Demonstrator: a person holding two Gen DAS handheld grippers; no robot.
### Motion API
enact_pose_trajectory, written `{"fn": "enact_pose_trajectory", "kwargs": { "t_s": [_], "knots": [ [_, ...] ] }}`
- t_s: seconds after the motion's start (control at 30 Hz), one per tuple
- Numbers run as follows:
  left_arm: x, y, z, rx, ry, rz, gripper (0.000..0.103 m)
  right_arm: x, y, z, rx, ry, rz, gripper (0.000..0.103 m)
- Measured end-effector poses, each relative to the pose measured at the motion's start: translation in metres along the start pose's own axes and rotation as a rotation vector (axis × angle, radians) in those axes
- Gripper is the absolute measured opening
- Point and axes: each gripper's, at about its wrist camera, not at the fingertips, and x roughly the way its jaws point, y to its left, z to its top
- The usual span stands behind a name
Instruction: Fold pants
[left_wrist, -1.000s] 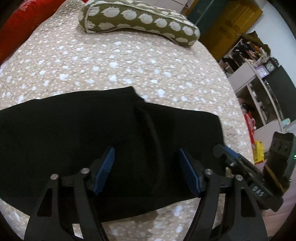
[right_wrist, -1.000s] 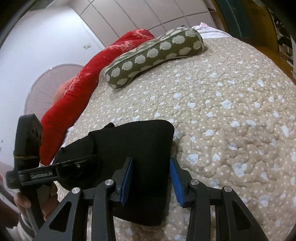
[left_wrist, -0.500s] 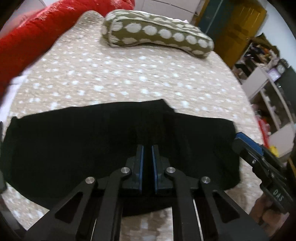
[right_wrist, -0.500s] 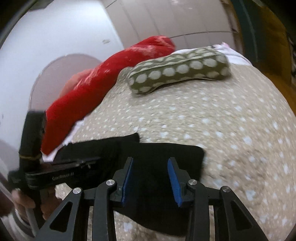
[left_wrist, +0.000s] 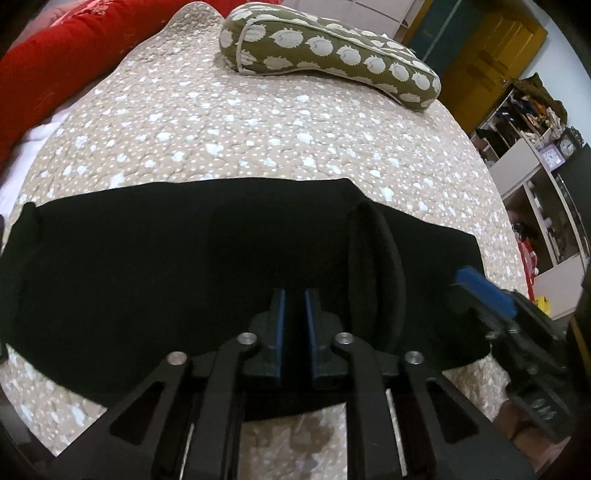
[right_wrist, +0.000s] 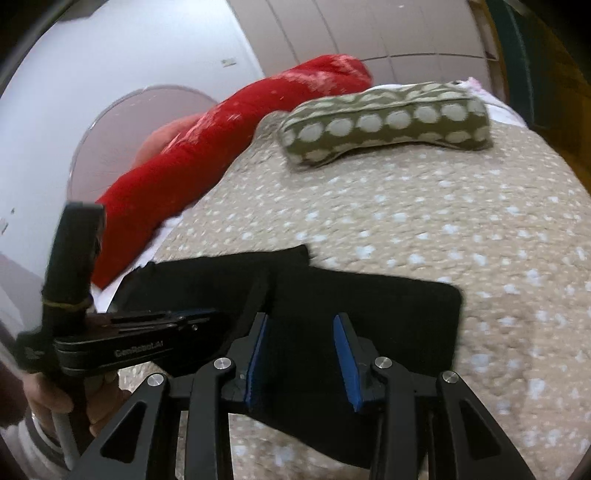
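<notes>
The left gripper has its blue pads drawn nearly together, with only a thin dark slit between them, over the near middle of the black pants. Whether a pinch of cloth sits in that slit is hard to say, since the fabric is as dark as the gap. The right gripper stands with its pads well apart, over the right end of the pants and holding nothing; in the left wrist view its blue tip shows at the right edge of the cloth.

The pants lie as a long band across the near part of the quilted bedspread, running left to right, already doubled lengthwise by the look of the stepped far edge. A raised ridge stands in the cloth just right of the left gripper. Far off on the bed rest a green spotted pillow and a red bolster, well apart from the work.

The step in hand looks like taking hold for the crosswise fold. The next move probably calls for the right gripper to come down and close on the right end, both layers at once, and carry it over to the left end, while the left gripper pins the middle and the ridge is smoothed out.
</notes>
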Motion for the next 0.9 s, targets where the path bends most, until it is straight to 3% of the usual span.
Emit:
{"fn": "enact_pose_trajectory", "kwargs": {
  "t_s": [0.03,0.1,0.17,0.33,0.47,0.53,0.67,0.8,0.9],
  "knots": [
    [-0.004,0.003,-0.002,-0.006,-0.004,0.009,0.033,0.009,0.005,-0.001,-0.013,0.017,-0.002,0.035],
    [-0.013,0.01,-0.007,-0.028,-0.019,0.002,0.048,0.027,0.013,-0.003,-0.027,0.044,0.014,0.035],
    [-0.021,0.022,-0.01,-0.068,-0.028,-0.011,0.055,0.043,0.024,-0.004,-0.051,0.072,0.027,0.035],
    [-0.037,0.048,-0.018,-0.124,-0.053,0.041,0.055,0.042,0.047,0.008,-0.12,0.073,0.054,0.037],
    [-0.045,0.064,-0.024,-0.153,-0.07,0.071,0.055,0.038,0.049,0.011,-0.119,0.038,0.018,0.037],
    [-0.047,0.07,-0.027,-0.168,-0.072,0.081,0.055,0.051,0.049,0.008,-0.109,0.077,-0.006,0.037],
    [-0.05,0.08,-0.03,-0.191,-0.08,0.07,0.055,0.062,0.06,0.002,-0.165,0.099,-0.049,0.038],
    [-0.054,0.085,-0.031,-0.214,-0.09,0.062,0.056,0.049,0.064,0.013,-0.148,0.067,0.011,0.038],
    [-0.055,0.086,-0.032,-0.215,-0.093,0.063,0.059,0.048,0.064,0.013,-0.147,0.05,-0.008,0.039]
  ]
}}
